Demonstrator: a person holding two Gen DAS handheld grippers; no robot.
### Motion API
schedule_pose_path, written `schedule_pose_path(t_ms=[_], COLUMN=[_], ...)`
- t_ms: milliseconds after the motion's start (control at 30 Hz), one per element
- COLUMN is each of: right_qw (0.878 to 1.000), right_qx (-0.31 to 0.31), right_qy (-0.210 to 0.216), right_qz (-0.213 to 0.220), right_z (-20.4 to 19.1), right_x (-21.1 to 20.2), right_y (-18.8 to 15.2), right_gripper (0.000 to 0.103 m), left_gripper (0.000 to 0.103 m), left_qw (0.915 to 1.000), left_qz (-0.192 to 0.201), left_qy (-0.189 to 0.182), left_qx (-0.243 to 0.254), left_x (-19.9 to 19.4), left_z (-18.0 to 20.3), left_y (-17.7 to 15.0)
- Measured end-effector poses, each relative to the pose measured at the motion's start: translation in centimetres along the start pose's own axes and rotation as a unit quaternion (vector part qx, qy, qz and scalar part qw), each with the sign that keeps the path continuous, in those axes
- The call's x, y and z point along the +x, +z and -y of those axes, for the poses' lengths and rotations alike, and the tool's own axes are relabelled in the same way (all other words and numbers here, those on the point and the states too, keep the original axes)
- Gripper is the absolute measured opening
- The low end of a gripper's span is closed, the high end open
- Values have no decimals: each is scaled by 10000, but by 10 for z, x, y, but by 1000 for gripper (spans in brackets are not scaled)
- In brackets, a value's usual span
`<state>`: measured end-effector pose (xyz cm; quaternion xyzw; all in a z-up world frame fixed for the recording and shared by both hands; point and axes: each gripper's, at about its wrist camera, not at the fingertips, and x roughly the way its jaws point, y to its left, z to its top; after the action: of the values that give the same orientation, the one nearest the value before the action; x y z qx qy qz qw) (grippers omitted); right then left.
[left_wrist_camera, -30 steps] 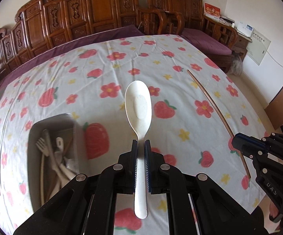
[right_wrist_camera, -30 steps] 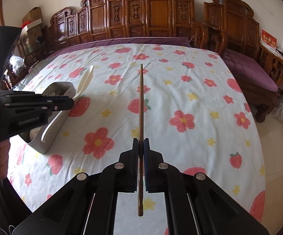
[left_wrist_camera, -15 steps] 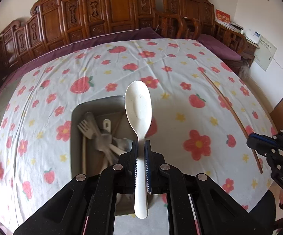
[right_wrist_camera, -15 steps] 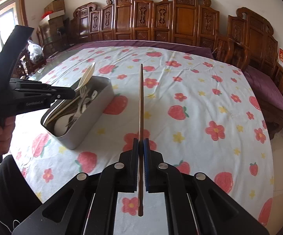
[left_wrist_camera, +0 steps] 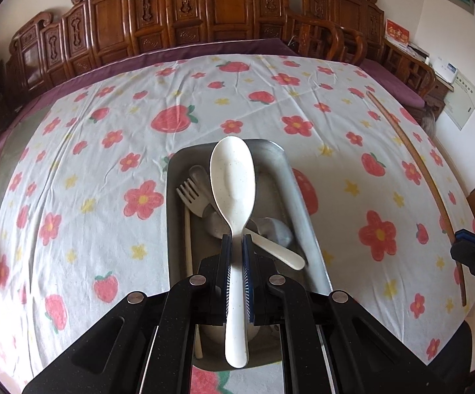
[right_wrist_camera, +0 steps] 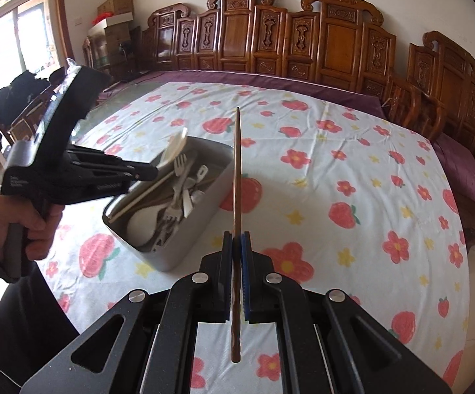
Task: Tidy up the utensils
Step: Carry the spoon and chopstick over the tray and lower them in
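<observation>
L claw [left_wrist_camera: 236, 252]: gripping white plastic spoon [left_wrist_camera: 233, 184] over grey metal tray [left_wrist_camera: 299, 203]; lower, then release.
R claw [right_wrist_camera: 236, 246]: gripping brown wooden chopstick [right_wrist_camera: 237, 164]; wait.

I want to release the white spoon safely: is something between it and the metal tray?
Nothing visible blocks it. The white spoon in the left tongs hangs over the open metal tray, which already holds utensils.
</observation>
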<state>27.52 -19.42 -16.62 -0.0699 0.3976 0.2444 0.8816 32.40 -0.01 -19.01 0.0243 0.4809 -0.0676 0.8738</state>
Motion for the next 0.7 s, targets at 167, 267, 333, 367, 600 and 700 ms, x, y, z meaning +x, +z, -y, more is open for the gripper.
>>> schedule_pose_path(t_ms=[167, 267, 333, 367, 600, 700], right_qw=[10000, 9999, 9998, 9998, 9994, 9987], right_qx=[14, 50, 48, 55, 104, 228], right_qy=[79, 133, 149, 154, 218, 309], right_qz=[-22, -71, -112, -127, -237, -322], right_z=[-17, -23, -28, -29, -40, -44], right_x=[8, 16, 22, 24, 36, 42], right_y=[6, 6, 7, 8, 16, 19], right_gripper=[6, 6, 6, 6, 6, 6], left_gripper=[7, 7, 13, 14, 26, 28], left_qw=[10000, 9999, 9997, 9996, 9991, 9992], left_qz=[-8, 3, 21, 22, 175, 265], left_qy=[-60, -113, -167, -187, -291, -195], left_qx=[-77, -131, -196, -210, -264, -213], left_x=[6, 7, 6, 6, -15, -31], left_z=[-7, -12, -17, -18, -33, -40], left_y=[0, -1, -2, -3, -10, -16])
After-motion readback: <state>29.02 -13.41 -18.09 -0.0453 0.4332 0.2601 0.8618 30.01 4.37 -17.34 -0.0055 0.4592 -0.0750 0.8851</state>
